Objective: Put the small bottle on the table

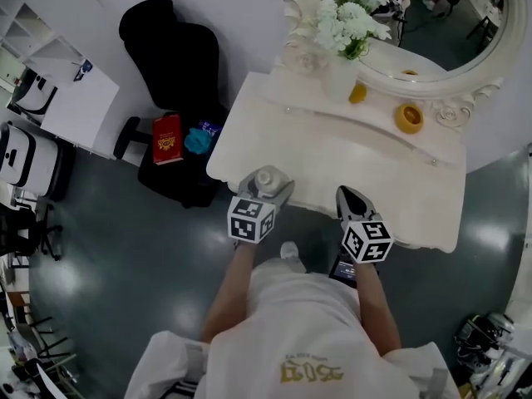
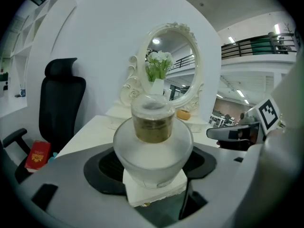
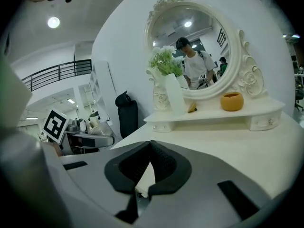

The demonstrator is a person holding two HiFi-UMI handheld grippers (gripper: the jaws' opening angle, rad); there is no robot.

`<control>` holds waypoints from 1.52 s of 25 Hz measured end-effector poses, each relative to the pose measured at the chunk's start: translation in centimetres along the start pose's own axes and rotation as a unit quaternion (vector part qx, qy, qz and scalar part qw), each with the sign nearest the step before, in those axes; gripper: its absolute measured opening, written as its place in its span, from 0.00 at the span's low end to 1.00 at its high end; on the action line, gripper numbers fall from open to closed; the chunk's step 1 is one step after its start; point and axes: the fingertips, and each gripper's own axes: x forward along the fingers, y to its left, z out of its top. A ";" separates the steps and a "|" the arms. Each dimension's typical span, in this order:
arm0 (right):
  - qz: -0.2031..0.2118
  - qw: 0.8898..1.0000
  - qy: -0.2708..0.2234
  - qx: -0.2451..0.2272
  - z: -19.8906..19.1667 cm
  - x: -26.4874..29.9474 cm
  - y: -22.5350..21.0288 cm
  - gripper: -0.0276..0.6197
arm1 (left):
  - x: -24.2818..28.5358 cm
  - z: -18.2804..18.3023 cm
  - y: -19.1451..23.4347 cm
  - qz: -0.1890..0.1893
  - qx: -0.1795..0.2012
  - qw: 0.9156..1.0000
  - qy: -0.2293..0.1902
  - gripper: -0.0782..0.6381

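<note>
The small bottle (image 1: 266,179) is frosted white with a clear cap over a gold collar. My left gripper (image 1: 268,189) is shut on it, upright, at the near left edge of the white dressing table (image 1: 332,160). In the left gripper view the bottle (image 2: 153,141) fills the space between the jaws, its round body pinched at both sides. My right gripper (image 1: 352,201) hovers at the table's near edge, to the right of the left one. In the right gripper view it (image 3: 149,148) is shut, the pads meeting with nothing between them.
An oval mirror (image 1: 453,23), a white vase of flowers (image 1: 342,32) and a yellow bowl (image 1: 408,117) stand on the raised back shelf. A black office chair (image 1: 170,48) and a red box (image 1: 167,138) sit left of the table.
</note>
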 end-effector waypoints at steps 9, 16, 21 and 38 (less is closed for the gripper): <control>-0.022 0.999 -0.002 -0.024 2.4 3.2 0.7 0.06 | 1.6 0.4 4.6 -0.009 -0.021 1.000 -0.001 0.59; -0.030 0.999 0.003 -0.023 2.4 4.6 -0.7 0.06 | 2.9 0.8 5.4 -0.009 -0.014 1.000 0.001 0.59; -0.025 0.999 0.012 -0.023 2.2 5.9 -1.4 0.06 | 3.9 1.4 5.9 -0.002 -0.005 1.000 -0.001 0.59; -0.014 0.998 0.060 -0.012 0.4 9.8 -4.8 0.06 | 9.6 -1.8 6.9 0.002 -0.003 0.998 0.061 0.59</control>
